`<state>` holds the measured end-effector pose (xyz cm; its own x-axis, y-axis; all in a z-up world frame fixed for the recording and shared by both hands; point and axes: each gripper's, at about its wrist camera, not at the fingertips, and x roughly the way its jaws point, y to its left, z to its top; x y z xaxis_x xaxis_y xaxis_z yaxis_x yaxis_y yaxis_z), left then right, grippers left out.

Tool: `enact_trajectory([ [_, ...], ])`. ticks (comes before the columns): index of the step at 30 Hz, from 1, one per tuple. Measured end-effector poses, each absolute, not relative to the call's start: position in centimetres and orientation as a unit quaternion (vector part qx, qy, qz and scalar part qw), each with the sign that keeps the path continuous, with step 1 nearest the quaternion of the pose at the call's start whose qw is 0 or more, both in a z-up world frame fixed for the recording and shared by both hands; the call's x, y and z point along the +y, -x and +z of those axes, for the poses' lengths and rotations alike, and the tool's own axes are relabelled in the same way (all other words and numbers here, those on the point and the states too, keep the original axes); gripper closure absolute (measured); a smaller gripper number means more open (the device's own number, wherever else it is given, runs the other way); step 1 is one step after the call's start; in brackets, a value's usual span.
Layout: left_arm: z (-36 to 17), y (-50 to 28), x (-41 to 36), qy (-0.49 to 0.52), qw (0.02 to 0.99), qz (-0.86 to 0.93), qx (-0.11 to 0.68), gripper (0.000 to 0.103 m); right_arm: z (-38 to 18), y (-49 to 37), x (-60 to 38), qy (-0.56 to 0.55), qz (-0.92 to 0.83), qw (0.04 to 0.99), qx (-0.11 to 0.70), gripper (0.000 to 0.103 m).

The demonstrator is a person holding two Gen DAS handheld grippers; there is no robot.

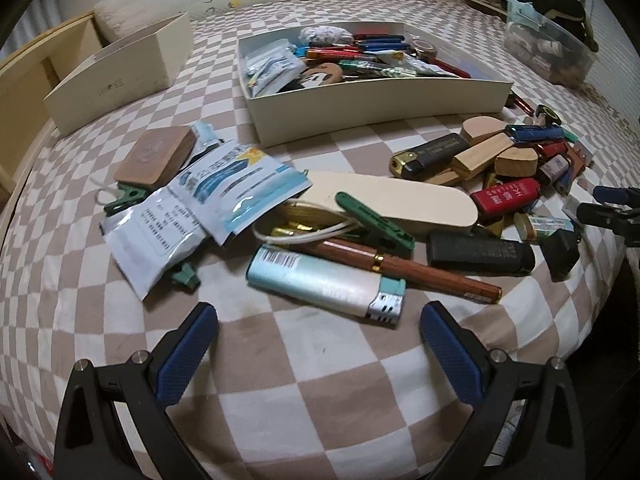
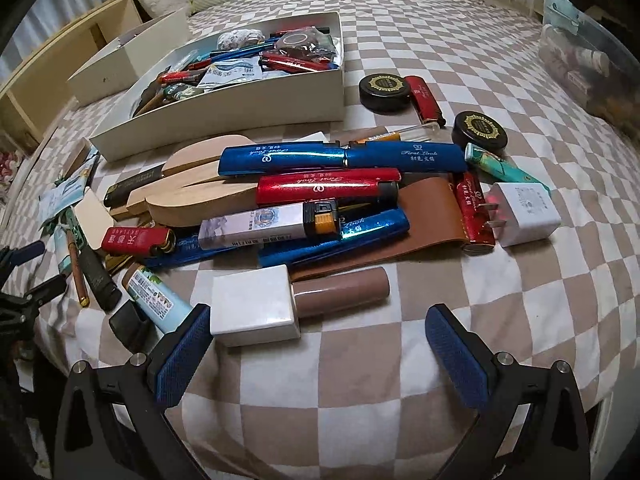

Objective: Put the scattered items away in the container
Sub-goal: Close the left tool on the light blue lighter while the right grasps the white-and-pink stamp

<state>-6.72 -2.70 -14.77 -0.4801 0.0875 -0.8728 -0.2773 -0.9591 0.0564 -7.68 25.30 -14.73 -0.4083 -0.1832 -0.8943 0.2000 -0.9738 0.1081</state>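
Cream card box (image 1: pixel 372 110), the container, sits upper centre of my left wrist view and upper left of the right wrist view (image 2: pixel 224 118), low-walled, open top, already heaped w/ red and blue lighters, foil packets and a round tape roll. Rest of the clutter lies on the checked bedspread (image 1: pixel 320 376) below it.

Left claw (image 1: pixel 318 322) is spread wide, nothing between the blue pads (image 1: pixel 186 350), bottom centre of frame. Just above it: pale blue lighter (image 1: pixel 324 284) w/ barcode, a brown pen (image 1: pixel 400 266) w/ gold band, a green clothes peg (image 1: pixel 374 220) and white-blue sachets (image 1: pixel 224 196) at mid left.

Right claw (image 2: pixel 318 322) is also wide apart, gripping nothing. Its pad on the frame's left side (image 2: pixel 184 354) sits just beside a white block (image 2: pixel 254 306) joined to a brown cylinder (image 2: pixel 340 292); can't tell if they touch. Above, centre frame: long blue lighters (image 2: pixel 344 159), a red one (image 2: pixel 320 188), wooden pieces (image 2: pixel 200 196), a brown leather flap (image 2: pixel 432 216), white plug adapter (image 2: pixel 526 212) at right.

Hard to make out: print on the sachets is too blurred to read; lower items in the pile are mostly covered by those on top; box contents overlap so much I can't count them. Other claw shows only as a dark sliver at the frame edge (image 1: pixel 616 208).
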Motion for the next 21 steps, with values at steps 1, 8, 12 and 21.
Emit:
enact_trajectory([
  [1, -14.8, 6.9, -2.7, 0.498, 0.114, 0.854, 0.095, 0.001, -14.7, 7.7, 25.3, -0.533, -0.838, 0.117, 0.006, 0.000],
  [8, -15.6, 8.6, -3.4, 0.504, 0.139, 0.847, 0.092, 0.001, -15.0, 8.4, 24.9, -0.546, -0.824, 0.145, 0.029, 0.000],
  [12, -15.6, 9.0, -3.6, 0.502, 0.151, 0.846, 0.097, 0.001, -14.9, 8.6, 24.5, -0.545, -0.823, 0.158, 0.034, 0.011],
  [21, -15.8, 9.1, -3.8, 0.488, 0.167, 0.851, 0.102, 0.002, -14.9, 8.8, 24.3, -0.536, -0.828, 0.158, 0.041, 0.016],
])
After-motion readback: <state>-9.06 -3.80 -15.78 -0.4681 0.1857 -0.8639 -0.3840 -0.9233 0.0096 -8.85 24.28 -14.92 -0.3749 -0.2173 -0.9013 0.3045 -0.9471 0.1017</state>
